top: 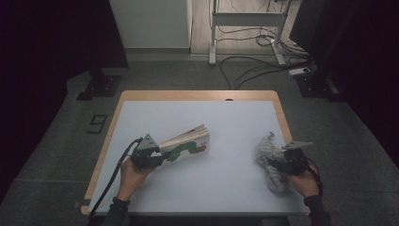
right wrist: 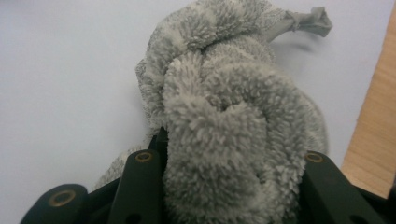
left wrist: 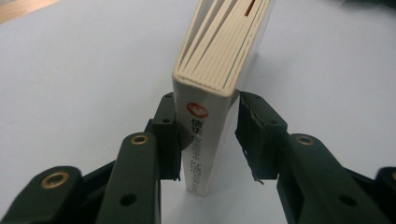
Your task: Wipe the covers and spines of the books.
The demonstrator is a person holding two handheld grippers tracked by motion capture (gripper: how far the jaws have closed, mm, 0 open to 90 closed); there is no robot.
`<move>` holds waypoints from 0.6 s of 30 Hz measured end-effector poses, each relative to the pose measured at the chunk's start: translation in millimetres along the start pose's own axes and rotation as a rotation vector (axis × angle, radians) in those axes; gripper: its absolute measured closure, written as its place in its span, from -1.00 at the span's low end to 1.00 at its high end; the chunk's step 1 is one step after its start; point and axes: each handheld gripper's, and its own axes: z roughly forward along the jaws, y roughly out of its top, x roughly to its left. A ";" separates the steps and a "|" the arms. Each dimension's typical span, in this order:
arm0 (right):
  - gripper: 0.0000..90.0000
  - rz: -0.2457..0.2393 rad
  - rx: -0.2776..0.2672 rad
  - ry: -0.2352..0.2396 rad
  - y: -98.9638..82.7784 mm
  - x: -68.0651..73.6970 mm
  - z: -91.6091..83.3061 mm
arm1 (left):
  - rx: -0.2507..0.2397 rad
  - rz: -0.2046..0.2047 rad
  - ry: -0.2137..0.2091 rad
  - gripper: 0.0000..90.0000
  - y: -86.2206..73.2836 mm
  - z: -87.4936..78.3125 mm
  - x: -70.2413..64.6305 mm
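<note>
Table edge beside gripped towel

A thick board book with a green caterpillar on its cover stood on its edge at the surface's nine o'clock side, pages fanned slightly. A crumpled grey fluffy cloth lay bunched at three o'clock.

Pale grey-blue table mat over a light wooden tabletop, grey carpeted floor, tangled black cables, white metal desk frame, white cabinet panel behind
</note>
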 end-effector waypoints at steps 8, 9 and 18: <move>0.32 -0.022 -0.042 0.022 9.7 8.6 -17.6 | 0.001 0.003 -0.011 0.39 -0.2 -0.4 1.9; 0.32 -0.022 -0.047 0.027 11.1 9.9 -19.2 | 0.001 0.003 -0.011 0.40 -0.2 -0.4 1.9; 0.32 -0.054 -0.072 0.068 23.5 23.0 -22.9 | 0.002 0.009 -0.013 0.40 -0.3 -0.4 2.4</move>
